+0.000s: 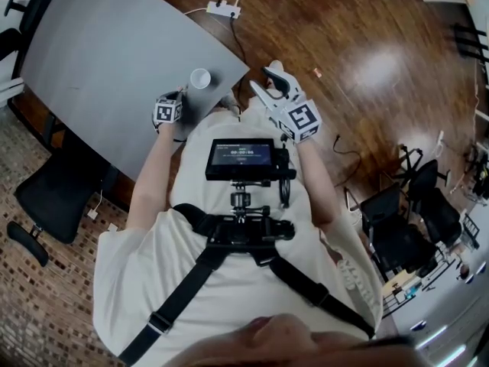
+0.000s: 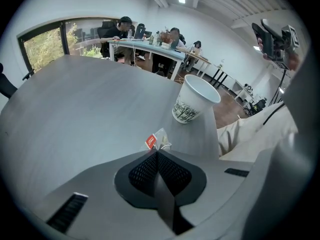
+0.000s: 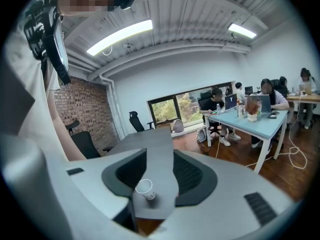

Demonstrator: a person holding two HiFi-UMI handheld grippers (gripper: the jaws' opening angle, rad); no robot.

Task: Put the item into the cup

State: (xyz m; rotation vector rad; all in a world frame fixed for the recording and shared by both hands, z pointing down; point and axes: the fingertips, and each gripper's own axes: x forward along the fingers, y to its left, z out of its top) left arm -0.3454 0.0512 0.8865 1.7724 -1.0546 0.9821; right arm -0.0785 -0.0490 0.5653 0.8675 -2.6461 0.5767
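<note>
**Left gripper view: tea bag pinched**

The left gripper [image 2: 156,152] has its jaws together, pinching the tea bag [image 2: 158,141] low over the grey table [image 2: 75,114]. The paper cup [image 2: 196,99] stands upright just beyond, near the table's corner. The right gripper [image 3: 159,152] is wide open and empty.

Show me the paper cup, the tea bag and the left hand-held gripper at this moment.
paper cup [image 2: 192,104], left gripper view, on its outer side wall.
tea bag [image 2: 160,137], left gripper view, on the pale sachet beside its red tag.
left hand-held gripper [image 2: 156,152], left gripper view, where its closed jaw tips meet.
</note>
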